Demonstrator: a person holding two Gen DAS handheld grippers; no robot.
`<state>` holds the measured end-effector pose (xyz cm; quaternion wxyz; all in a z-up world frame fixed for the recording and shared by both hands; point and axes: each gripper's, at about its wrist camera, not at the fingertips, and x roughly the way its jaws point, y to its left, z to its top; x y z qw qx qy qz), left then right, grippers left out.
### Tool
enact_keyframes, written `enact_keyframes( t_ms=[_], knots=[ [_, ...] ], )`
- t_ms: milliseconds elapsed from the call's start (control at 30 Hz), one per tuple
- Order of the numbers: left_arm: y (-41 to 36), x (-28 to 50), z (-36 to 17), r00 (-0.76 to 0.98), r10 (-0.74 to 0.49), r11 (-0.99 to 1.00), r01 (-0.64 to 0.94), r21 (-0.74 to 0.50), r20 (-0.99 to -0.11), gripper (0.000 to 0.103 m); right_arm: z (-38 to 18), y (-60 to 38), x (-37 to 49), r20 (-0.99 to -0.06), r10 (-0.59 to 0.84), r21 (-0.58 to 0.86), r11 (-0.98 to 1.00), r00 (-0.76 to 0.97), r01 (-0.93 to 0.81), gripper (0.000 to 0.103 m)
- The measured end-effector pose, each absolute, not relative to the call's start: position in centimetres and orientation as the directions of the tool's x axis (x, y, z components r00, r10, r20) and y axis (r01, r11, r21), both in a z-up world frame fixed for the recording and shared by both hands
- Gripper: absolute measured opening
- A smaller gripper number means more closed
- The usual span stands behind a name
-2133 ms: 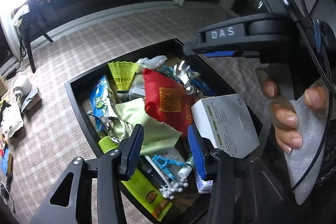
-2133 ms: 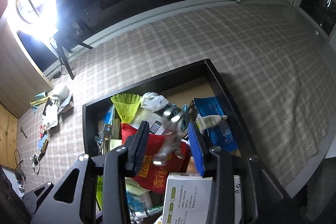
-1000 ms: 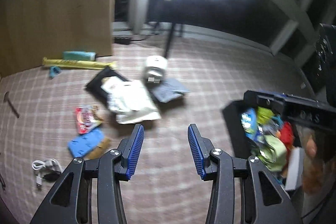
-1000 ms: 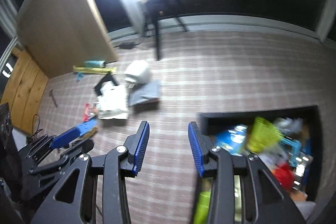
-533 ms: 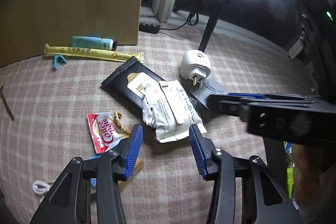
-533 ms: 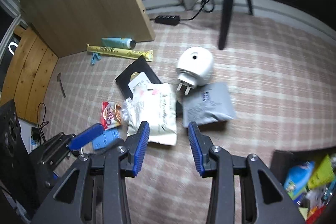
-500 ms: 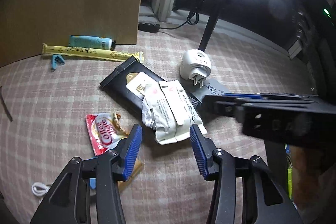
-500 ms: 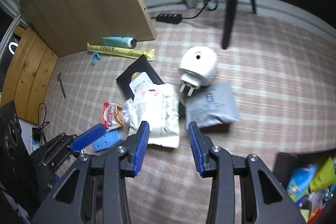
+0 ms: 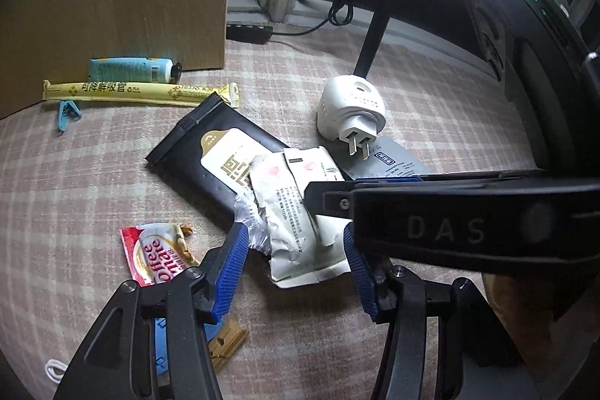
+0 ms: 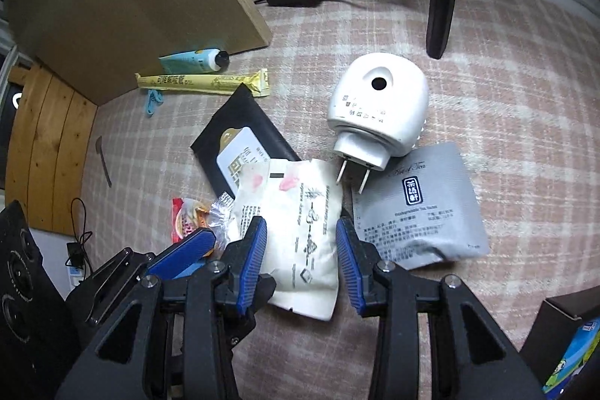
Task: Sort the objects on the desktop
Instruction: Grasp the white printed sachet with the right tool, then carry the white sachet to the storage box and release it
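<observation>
Now both grippers have swung away from the black tray full of sorted things and come over to the loose pile on the checked cloth, so the next pick is about to start. Far left, a pale blue tube (image 9: 129, 69) and a long yellow stick packet (image 9: 138, 92) lie by the wooden board. Next comes a red and white coffee creamer sachet (image 9: 155, 257), just beside the left gripper (image 9: 296, 267), whose blue jaws are wide apart and hold nothing. Between those jaws sits a crumpled cream paper packet (image 10: 300, 231), the thing most likely to be picked next. It lies flat on top of a black wet-wipe pouch (image 9: 210, 156). Its long side runs away from the cameras, with the pink-marked end pointing to the far side and the torn end near the grippers. The right gripper (image 10: 302, 265) is also wide open and empty, with a jaw on each side of the same packet, so closing across its short side should work. Further right, a white plug-in device (image 10: 378, 111) rests its metal pins on the edge of a grey foil tea sachet (image 10: 416, 208). A corner of the black tray (image 10: 558, 321) shows at the bottom right.
</observation>
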<state>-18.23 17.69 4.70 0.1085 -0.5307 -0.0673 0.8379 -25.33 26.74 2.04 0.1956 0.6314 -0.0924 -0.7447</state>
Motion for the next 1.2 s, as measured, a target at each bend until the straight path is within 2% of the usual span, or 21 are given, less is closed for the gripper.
enact_keyframes(
  t_ms=[100,633,933,1200],
  knots=[
    [18.0,-18.7,4.3,-0.405,0.255,-0.967,-0.111,-0.23,-0.878,0.051,1.4,26.4,-25.5,-0.907,-0.404,0.382,-0.907,-0.117,0.176,0.041],
    [18.6,-16.9,5.8,-0.422,0.324,-0.946,-0.14,-0.292,-0.847,0.045,2.5,26.3,-23.2,-0.882,-0.454,0.427,-0.884,-0.129,0.192,0.041],
    [21.6,-14.4,9.7,-0.456,0.358,-0.933,-0.213,-0.291,-0.815,0.045,6.9,28.9,-19.9,-0.863,-0.46,0.421,-0.884,-0.211,0.203,0.041],
    [28.5,-12.2,12.8,-0.454,0.422,-0.892,-0.361,-0.272,-0.785,0.045,10.8,36.0,-15.8,-0.855,-0.407,0.383,-0.913,-0.322,0.138,0.041]
  ],
)
